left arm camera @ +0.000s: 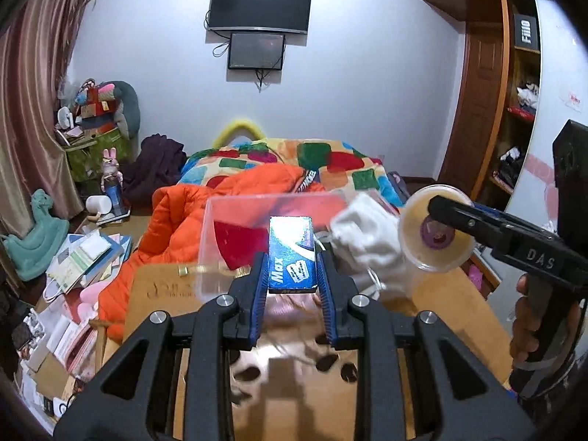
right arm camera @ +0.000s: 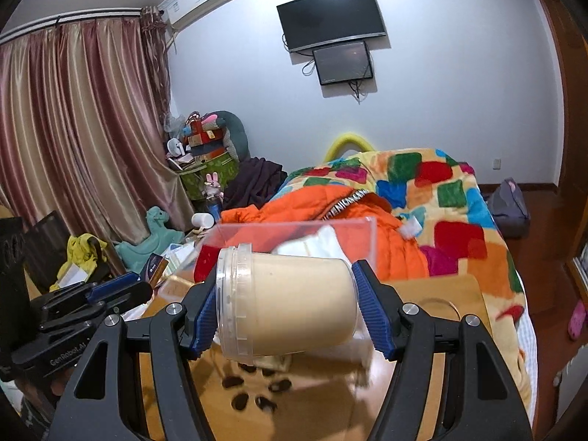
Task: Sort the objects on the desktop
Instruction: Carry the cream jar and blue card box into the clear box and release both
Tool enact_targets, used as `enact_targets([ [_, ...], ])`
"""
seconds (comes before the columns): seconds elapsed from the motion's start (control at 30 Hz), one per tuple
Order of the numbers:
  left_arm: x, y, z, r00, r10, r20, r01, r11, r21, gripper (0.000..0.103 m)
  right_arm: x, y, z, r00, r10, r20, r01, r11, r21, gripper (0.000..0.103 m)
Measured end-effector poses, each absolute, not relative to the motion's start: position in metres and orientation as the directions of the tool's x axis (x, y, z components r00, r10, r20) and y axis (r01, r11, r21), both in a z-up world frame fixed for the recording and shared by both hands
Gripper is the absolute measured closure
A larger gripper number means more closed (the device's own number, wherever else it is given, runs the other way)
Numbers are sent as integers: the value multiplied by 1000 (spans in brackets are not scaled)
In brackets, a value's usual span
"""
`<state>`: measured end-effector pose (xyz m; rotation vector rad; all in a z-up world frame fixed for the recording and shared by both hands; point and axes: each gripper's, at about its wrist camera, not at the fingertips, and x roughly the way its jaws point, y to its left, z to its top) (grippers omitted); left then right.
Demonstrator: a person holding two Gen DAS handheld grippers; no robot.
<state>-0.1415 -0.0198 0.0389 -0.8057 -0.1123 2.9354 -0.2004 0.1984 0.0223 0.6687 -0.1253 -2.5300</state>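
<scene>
now left tool point(left arm camera: 292, 286) grips blue box point(left arm camera: 291, 253); right tool point(right arm camera: 290, 312) grips cream-filled jar point(right arm camera: 290, 312).

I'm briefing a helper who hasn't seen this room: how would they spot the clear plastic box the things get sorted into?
Find the bed with the patchwork blanket and orange jacket; a wooden table stands in front of it. The clear box sits at the table's far edge, beyond the jar in the right tool. It alone is see-through, straight-walled and open-topped.
</scene>
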Motion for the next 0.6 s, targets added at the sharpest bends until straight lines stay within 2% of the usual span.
enact_targets([
  [0.3,-189,-41,48,-862,94,-499,-70,-995,-67,77,-254,154,39,-749,-490,-446,468,-868,167,40],
  [0.6,-223,-48,17,-823,89,-561,-68,-996,-59,77,-301,109,13,-723,-446,-527,461,-880,112,40],
])
